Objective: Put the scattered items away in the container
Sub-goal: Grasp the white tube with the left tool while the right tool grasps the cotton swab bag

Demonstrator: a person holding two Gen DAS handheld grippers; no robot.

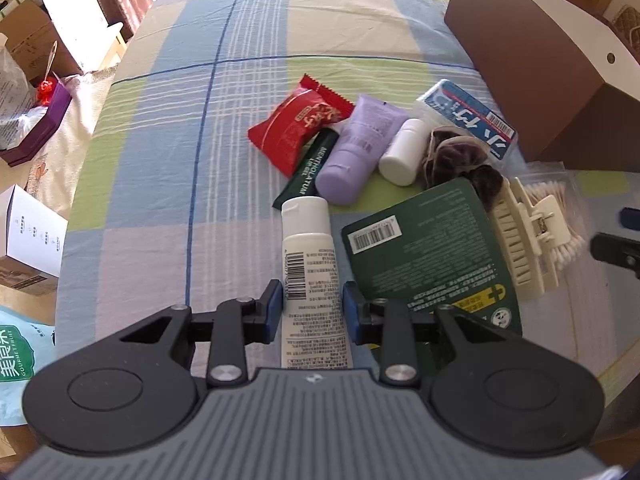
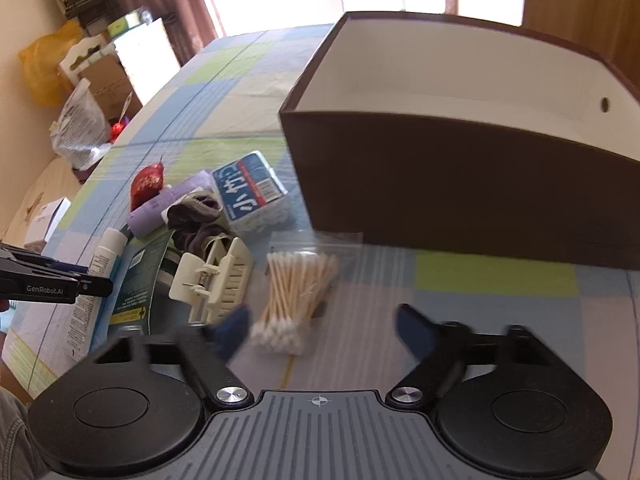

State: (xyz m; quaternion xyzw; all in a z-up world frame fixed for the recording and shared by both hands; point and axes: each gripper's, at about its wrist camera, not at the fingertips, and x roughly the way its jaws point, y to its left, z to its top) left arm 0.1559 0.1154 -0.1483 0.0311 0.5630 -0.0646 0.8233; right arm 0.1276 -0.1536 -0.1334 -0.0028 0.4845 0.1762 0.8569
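My left gripper (image 1: 313, 306) is shut on a white tube (image 1: 308, 248) that lies on the checked cloth, blue pads against both its sides. Beyond it lie a red snack packet (image 1: 296, 128), a purple tube (image 1: 356, 152), a green lip-gel box (image 1: 308, 172), a small white bottle (image 1: 404, 152), a tissue pack (image 1: 468, 116), dark scrunchies (image 1: 456, 156), a green sachet (image 1: 432, 256) and a cream hair claw (image 1: 524, 240). My right gripper (image 2: 324, 334) is open, its left finger beside a bag of cotton swabs (image 2: 296, 296). The brown box (image 2: 460, 184), white inside, stands just behind.
The checked cloth (image 1: 168, 160) stretches bare to the left and far side of the pile. Cardboard boxes (image 1: 36, 36) and bags stand on the floor off the left edge. Curtains and a bright window lie past the far end.
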